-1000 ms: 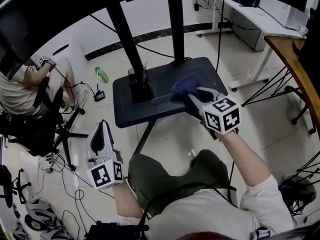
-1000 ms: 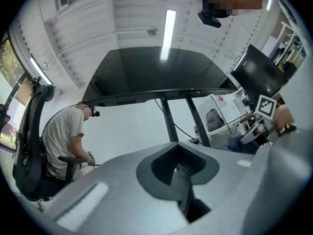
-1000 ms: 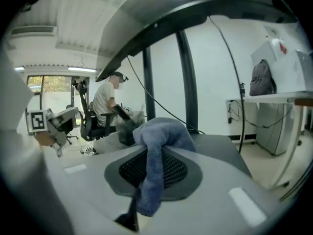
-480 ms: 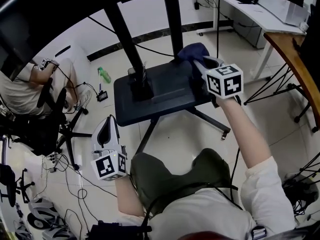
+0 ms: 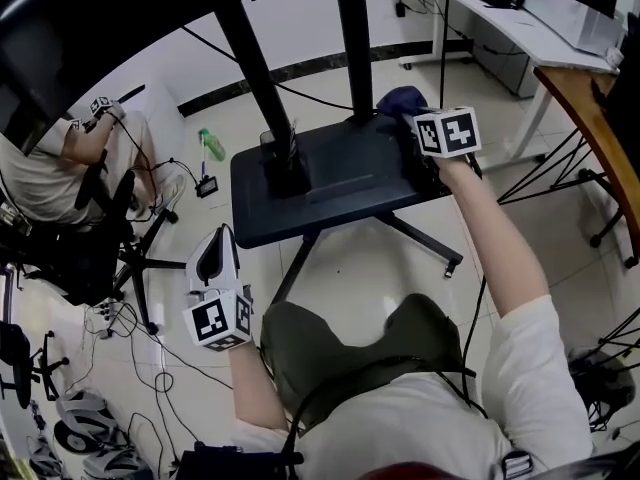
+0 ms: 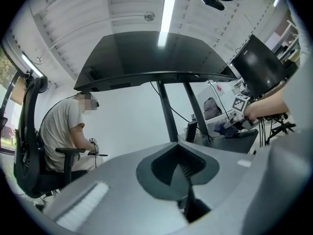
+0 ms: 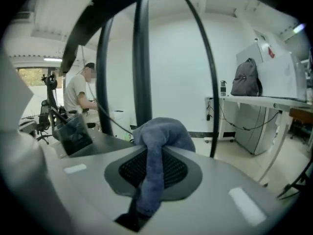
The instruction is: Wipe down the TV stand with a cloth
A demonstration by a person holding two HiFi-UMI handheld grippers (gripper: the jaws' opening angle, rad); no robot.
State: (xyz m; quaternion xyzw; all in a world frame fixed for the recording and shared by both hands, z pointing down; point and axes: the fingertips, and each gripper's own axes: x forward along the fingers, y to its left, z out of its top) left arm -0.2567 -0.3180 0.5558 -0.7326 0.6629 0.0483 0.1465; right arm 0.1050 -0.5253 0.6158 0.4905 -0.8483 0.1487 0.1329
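Note:
The TV stand's dark platform (image 5: 330, 183) stands on the tiled floor in front of me, with two black poles (image 5: 355, 38) rising from it. My right gripper (image 5: 412, 118) is at the platform's far right corner, shut on a blue cloth (image 5: 400, 99). The right gripper view shows the cloth (image 7: 157, 148) bunched over the jaws and pinched between them, with the platform (image 7: 105, 142) just to the left. My left gripper (image 5: 213, 248) hangs low at the left, away from the stand, its jaws together and nothing in them. From the left gripper view, the stand (image 6: 244, 137) and cloth (image 6: 226, 127) are far off.
A black box (image 5: 280, 163) sits at the foot of the left pole. A person sits on an office chair (image 5: 70, 258) at the left. A green bottle (image 5: 208, 147) and cables lie on the floor. A white desk (image 5: 520, 28) and a wooden table edge (image 5: 590, 118) are at the right.
My right gripper has carried the cloth from the platform's front right part back to its far right corner. The left gripper has hardly moved.

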